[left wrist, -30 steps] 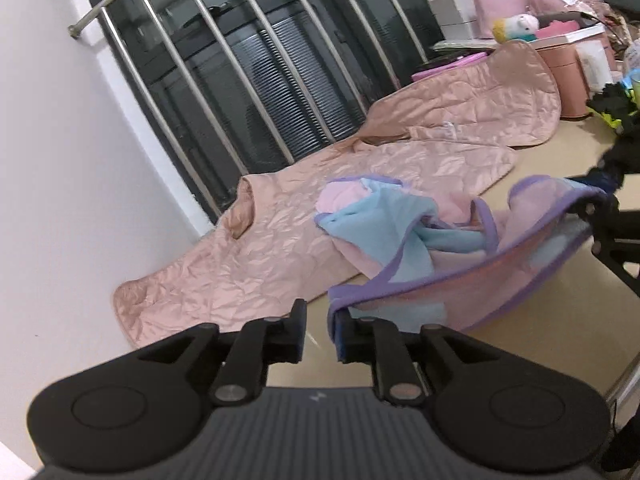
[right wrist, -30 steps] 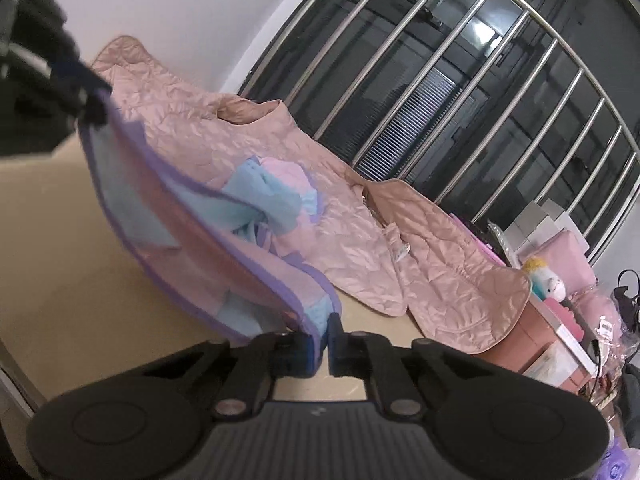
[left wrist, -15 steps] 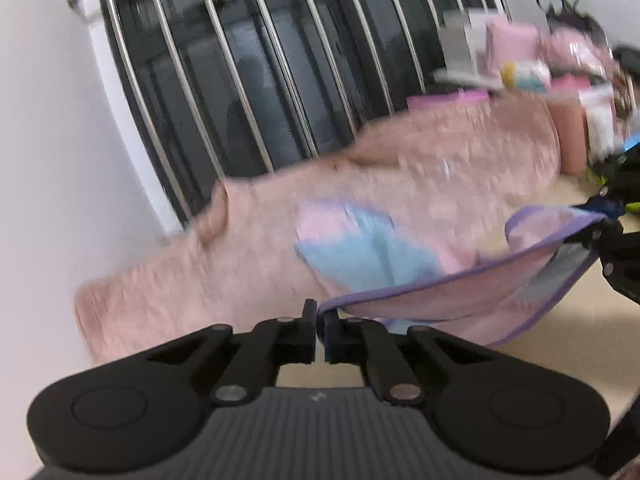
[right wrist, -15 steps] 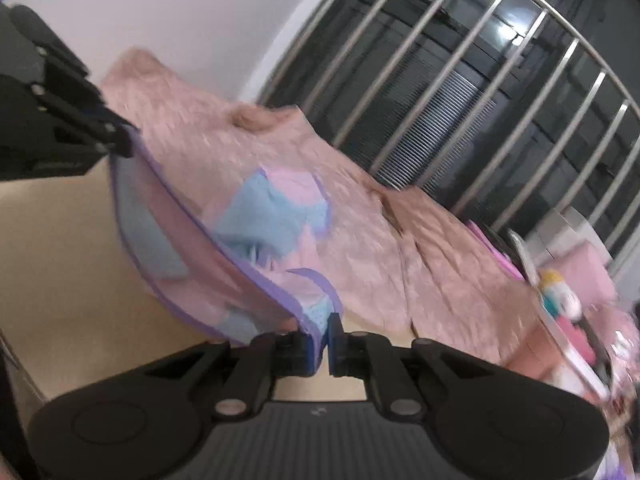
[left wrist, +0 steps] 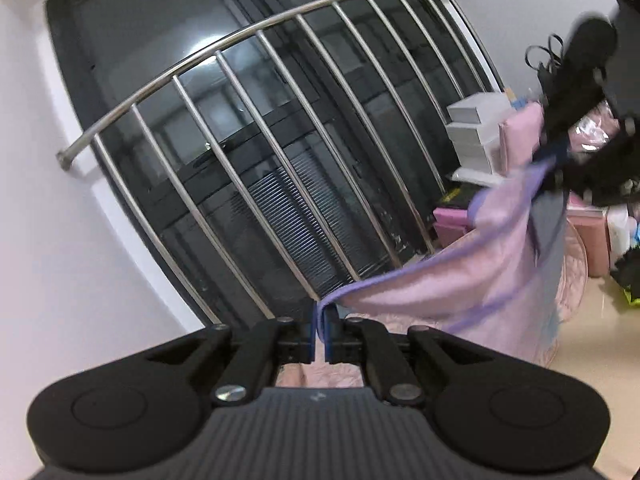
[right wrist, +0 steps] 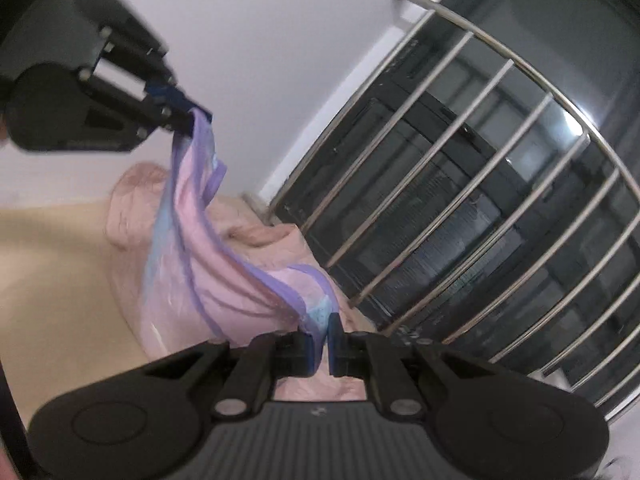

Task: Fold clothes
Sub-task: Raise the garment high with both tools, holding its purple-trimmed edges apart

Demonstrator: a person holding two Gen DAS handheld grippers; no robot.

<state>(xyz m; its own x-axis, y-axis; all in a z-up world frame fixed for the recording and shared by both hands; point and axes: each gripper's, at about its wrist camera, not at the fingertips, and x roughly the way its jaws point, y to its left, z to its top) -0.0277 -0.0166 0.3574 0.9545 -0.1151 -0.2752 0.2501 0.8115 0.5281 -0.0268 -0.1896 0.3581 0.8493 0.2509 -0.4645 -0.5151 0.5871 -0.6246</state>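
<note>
Garment [left wrist: 472,292], pink with purple trim and pale blue patches, hangs in the air between your two tools, stretched from one corner to the other. Your left tool [left wrist: 319,334] has its blue-padded fingers [left wrist: 306,332] pressed together on the purple edge; in the right wrist view the same tool [right wrist: 191,118] sits high at upper left, pointing down and to the right, cloth draping from its tips. Your right tool [right wrist: 325,344] pinches the opposite corner at a blue patch; seen from the left wrist it is raised at far right [left wrist: 554,150], blurred. Below the garment [right wrist: 224,272] a quilted pink jacket [right wrist: 128,196] lies on the beige bench [right wrist: 52,264] against the barred window [left wrist: 280,152]. White boxes [left wrist: 476,132] are stacked at the far end, pink boxes [left wrist: 452,224] beside them; contents not visible. No writing is legible.
</note>
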